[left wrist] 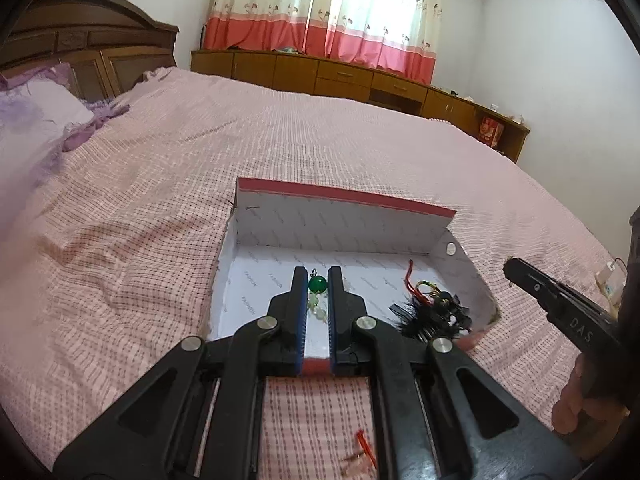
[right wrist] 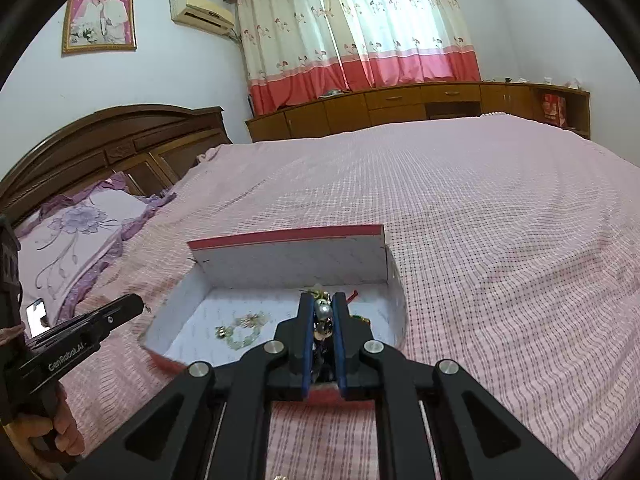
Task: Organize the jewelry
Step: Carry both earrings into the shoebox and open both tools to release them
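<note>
White red-rimmed cardboard box (left wrist: 344,196) is filling up; left fingers (left wrist: 298,292) clenched empty, right fingers (left wrist: 520,274) can't tell. Next, probably: grab red-stringed trinket (left wrist: 362,446) off pink bed (left wrist: 160,200).

The dark jewelry heap (left wrist: 434,312) blurs into an unreadable tangle, and the small red piece (left wrist: 362,450) is cut off at the bottom edge.

Two handheld black grippers point forward and slightly down, side by side. The left gripper (left wrist: 317,276) has its jaws drawn in narrow; the right gripper (right wrist: 322,300) likewise. A hand (right wrist: 66,426) grips the left handle
</note>
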A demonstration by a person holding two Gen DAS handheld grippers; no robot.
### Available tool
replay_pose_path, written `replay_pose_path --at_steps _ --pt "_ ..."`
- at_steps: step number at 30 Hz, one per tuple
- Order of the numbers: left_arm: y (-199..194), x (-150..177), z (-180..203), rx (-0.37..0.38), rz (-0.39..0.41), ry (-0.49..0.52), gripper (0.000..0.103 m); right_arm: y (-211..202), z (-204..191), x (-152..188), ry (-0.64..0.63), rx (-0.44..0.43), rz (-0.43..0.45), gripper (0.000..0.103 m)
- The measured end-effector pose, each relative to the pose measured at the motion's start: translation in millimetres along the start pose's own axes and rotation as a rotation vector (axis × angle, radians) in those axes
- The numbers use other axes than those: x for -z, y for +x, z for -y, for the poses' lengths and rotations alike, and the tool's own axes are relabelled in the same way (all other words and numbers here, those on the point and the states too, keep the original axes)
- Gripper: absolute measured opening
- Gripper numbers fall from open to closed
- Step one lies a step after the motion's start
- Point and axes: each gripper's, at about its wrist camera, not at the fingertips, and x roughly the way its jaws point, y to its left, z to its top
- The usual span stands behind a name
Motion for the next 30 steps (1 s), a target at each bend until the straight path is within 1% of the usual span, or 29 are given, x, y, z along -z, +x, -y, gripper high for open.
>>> replay_pose_path --at_steps 6,11,17,19,21,24,26,30 --pt "25 0 -8 -0.021 -0.011 0.003 0.0 36 7 1 -0.008 0.029 -0.027 0.01" --pt "44 2 -15 -0.023 -0.022 -0.015 0.0 60 15 2 -0.005 0.045 -0.046 0.011" --pt "64 5 -19 -0.039 -0.047 -0.006 0.001 83 15 5 -0.031 0.061 -0.098 0.01" --pt "70 5 -19 -0.048 -0.06 -0.003 0.001 91 14 6 -0.043 0.077 -0.127 0.011" --pt "74 6 -19 -0.056 -0.071 -0.003 0.001 102 14 10 -0.055 0.118 -0.172 0.011" --pt "78 8 -17 -0.058 -0.099 -0.009 0.001 106 16 12 -0.067 0.172 -0.182 0.01" --pt "79 11 -15 -0.047 -0.12 -0.019 0.001 108 21 10 -0.062 0.185 -0.192 0.01" --pt "79 14 -10 -0.044 -0.148 -0.032 0.001 115 28 9 -0.111 0.23 -0.215 0.01"
